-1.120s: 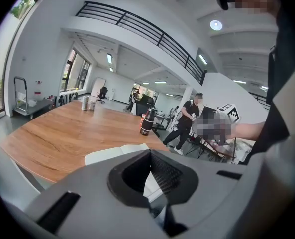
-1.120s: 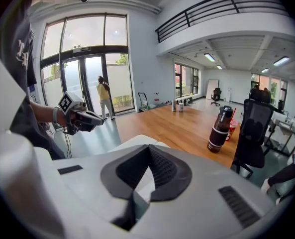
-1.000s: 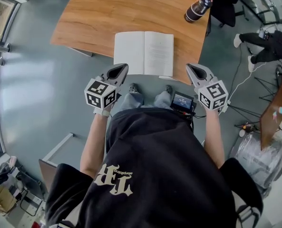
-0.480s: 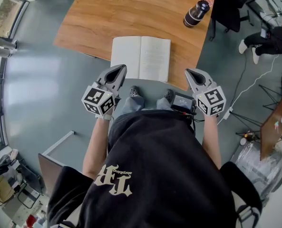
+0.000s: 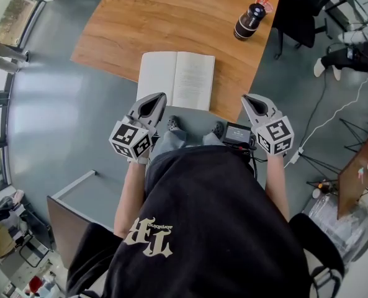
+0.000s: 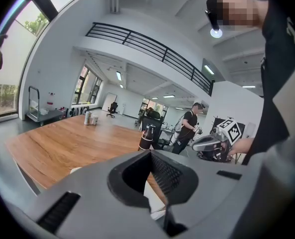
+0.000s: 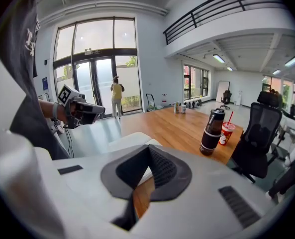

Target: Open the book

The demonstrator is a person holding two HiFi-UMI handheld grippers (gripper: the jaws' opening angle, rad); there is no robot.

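Observation:
The book (image 5: 176,79) lies open on the near edge of the wooden table (image 5: 171,17), its white pages facing up. My left gripper (image 5: 154,102) hovers just short of the book's near left corner, its jaws shut and empty. My right gripper (image 5: 251,100) hangs off the table's near right corner, to the right of the book, also shut with nothing in it. In the left gripper view the left gripper (image 6: 149,153) has a strip of the book's page (image 6: 154,200) below its closed tips. In the right gripper view the right gripper (image 7: 148,147) covers part of the book (image 7: 130,140).
A dark bottle (image 5: 247,20) and a red cup (image 5: 267,4) stand at the table's far right; a black office chair (image 5: 298,11) is beside them. My shoes (image 5: 173,124) and a small device (image 5: 237,132) are below the table edge. Grey floor lies left.
Both grippers have drifted slightly to the right relative to the book and stay shut. The book lies open as before, and the head view has shifted.

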